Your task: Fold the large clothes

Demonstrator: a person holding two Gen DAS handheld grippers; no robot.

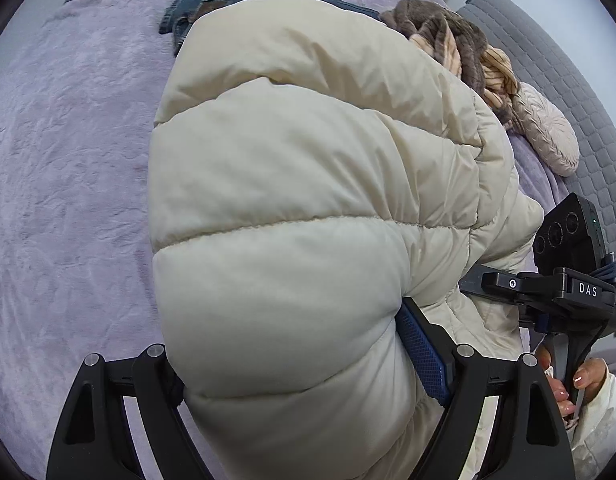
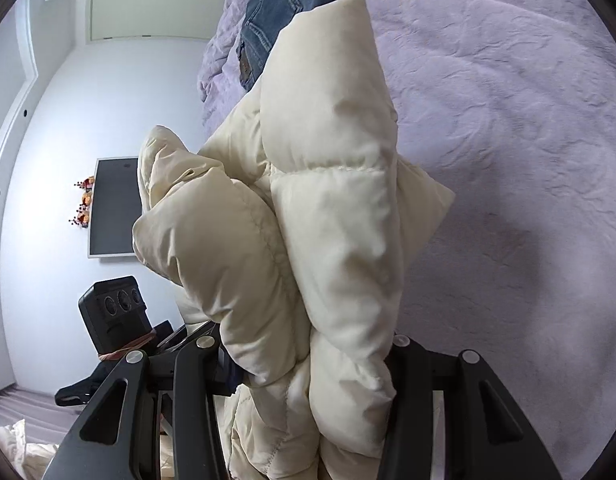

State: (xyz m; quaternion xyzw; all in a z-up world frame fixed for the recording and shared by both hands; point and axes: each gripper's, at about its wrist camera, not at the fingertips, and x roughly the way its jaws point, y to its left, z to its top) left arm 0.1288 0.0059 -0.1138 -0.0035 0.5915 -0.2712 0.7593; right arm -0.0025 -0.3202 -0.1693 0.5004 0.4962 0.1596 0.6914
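A cream puffer jacket [image 1: 308, 200] fills the left wrist view, bunched in thick padded folds over the purple bed cover [image 1: 67, 160]. My left gripper [image 1: 308, 380] is shut on a fold of it; one blue pad [image 1: 424, 360] shows against the fabric. In the right wrist view the same jacket [image 2: 332, 220] hangs bunched and lifted above the bed cover [image 2: 508, 140]. My right gripper [image 2: 303, 368] is shut on it, fingertips buried in the padding. The right gripper's body also shows in the left wrist view [image 1: 568, 280], held by a hand.
Blue jeans [image 1: 235, 0] lie on the bed beyond the jacket, also in the right wrist view [image 2: 275, 12]. A brown and tan garment [image 1: 460, 44] and a pink cushion [image 1: 548, 132] lie against the grey headboard [image 1: 568, 80]. A wall and a dark screen [image 2: 111, 208] stand beyond the bed.
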